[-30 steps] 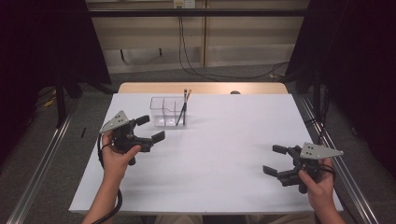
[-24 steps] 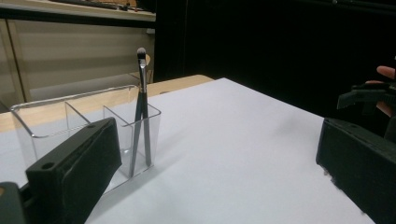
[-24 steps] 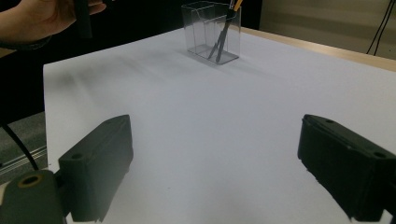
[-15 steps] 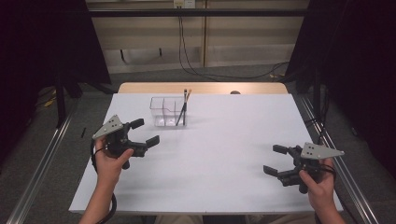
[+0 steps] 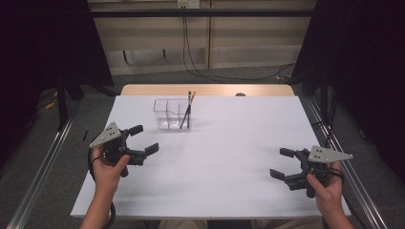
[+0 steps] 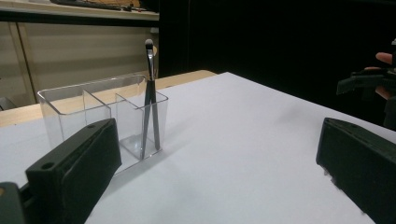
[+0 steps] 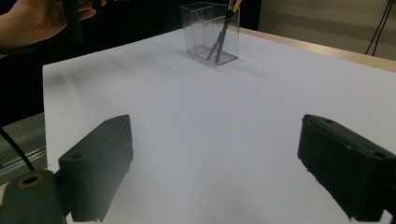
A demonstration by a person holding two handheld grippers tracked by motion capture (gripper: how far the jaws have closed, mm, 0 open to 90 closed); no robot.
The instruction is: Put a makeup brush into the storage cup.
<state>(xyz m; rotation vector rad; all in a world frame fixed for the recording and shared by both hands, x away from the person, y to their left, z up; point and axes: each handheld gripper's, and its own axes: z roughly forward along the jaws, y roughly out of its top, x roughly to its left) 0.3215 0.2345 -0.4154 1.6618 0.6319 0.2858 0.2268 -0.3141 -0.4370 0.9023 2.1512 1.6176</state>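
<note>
Between both spread, empty claws, left [image 5: 143,139] and right [image 5: 282,163], bare white table [image 5: 229,143]; clear organizer [image 5: 170,113] with brushes [image 5: 187,110] beyond.

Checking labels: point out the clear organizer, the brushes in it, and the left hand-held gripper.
Clear organizer [image 5: 165,114]: high view, on its front wall.
Brushes [image 6: 150,98]: left gripper view, on a handle, mid-length.
Left hand-held gripper [image 5: 143,139]: high view, midway between its open jaw tips.
</note>
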